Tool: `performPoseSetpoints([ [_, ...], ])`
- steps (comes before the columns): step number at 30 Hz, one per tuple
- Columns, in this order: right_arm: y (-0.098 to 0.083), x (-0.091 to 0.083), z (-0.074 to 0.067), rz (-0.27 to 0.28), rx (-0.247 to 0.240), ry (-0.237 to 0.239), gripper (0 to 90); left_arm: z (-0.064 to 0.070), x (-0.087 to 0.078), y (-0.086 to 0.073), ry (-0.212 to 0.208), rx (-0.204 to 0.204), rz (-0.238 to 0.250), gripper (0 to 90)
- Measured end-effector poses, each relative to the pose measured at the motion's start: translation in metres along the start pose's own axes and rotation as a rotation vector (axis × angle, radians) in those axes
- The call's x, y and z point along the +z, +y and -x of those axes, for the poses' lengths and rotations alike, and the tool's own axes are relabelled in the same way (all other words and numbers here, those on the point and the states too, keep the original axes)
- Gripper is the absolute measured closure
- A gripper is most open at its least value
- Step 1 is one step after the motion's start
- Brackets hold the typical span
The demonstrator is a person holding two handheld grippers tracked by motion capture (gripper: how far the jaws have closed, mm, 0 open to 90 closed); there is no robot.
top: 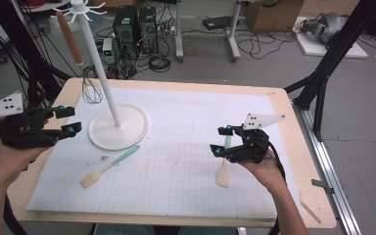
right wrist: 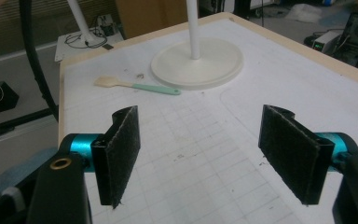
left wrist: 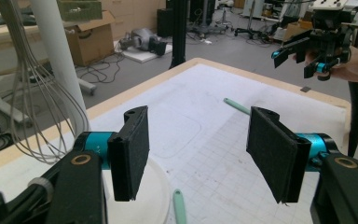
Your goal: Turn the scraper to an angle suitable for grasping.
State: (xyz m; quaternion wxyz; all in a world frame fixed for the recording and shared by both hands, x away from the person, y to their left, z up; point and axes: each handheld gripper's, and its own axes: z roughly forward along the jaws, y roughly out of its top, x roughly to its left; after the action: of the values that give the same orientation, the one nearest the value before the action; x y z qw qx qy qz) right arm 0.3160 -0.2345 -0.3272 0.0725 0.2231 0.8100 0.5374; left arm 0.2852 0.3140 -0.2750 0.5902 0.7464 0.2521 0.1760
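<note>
A white hook stand (top: 118, 128) rises at the mat's back left, and a whisk (top: 91, 90) with a wooden handle hangs from it. One spatula (top: 109, 167) with a pale blade and green handle lies in front of the base. A second spatula (top: 223, 171) lies at the right. My left gripper (top: 66, 121) hovers open left of the base, nothing between its fingers. My right gripper (top: 221, 141) hovers open just above the second spatula's handle. The left gripper view has the whisk wires (left wrist: 37, 107) beside the open jaws. The right gripper view looks past open jaws to the first spatula (right wrist: 135, 85).
A white gridded mat (top: 176, 166) covers the wooden table (top: 293, 147). The stand's pole (left wrist: 58, 60) and base (right wrist: 198, 63) take up the back left. Black frame legs (top: 323, 73) stand off the table's right; computers and cables (top: 137, 29) lie on the floor behind.
</note>
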Motion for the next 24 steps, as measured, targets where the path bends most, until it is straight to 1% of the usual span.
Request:
performPoseSetpoints([
  [5,-0.006,0.0,0.002,-0.012,0.007,-0.016,33.4,0.003,0.002,-0.01,0.013,-0.004,0.0,37.2],
  [6,-0.008,0.0,0.002,-0.013,0.003,-0.021,33.5,0.003,0.003,-0.011,0.012,-0.002,-0.004,37.0],
  [10,-0.014,-0.002,0.004,-0.017,0.022,-0.034,34.5,0.007,0.008,-0.019,0.023,-0.005,-0.021,34.8],
  [11,-0.016,-0.003,0.005,-0.017,0.031,-0.038,34.7,0.008,0.01,-0.02,0.023,-0.002,-0.025,34.2],
  [14,-0.02,-0.005,0.006,-0.023,0.032,-0.06,36.5,0.01,0.015,-0.026,0.016,-0.011,-0.024,32.7],
  [19,-0.025,-0.008,0.006,-0.02,0.044,-0.065,37.6,0.013,0.022,-0.037,0.023,-0.017,-0.029,30.8],
  [22,-0.027,-0.009,0.007,-0.019,0.044,-0.068,38.6,0.015,0.025,-0.043,0.022,-0.013,-0.036,30.6],
  [24,-0.029,-0.009,0.007,-0.018,0.044,-0.073,38.8,0.016,0.027,-0.047,0.02,-0.021,-0.033,30.5],
])
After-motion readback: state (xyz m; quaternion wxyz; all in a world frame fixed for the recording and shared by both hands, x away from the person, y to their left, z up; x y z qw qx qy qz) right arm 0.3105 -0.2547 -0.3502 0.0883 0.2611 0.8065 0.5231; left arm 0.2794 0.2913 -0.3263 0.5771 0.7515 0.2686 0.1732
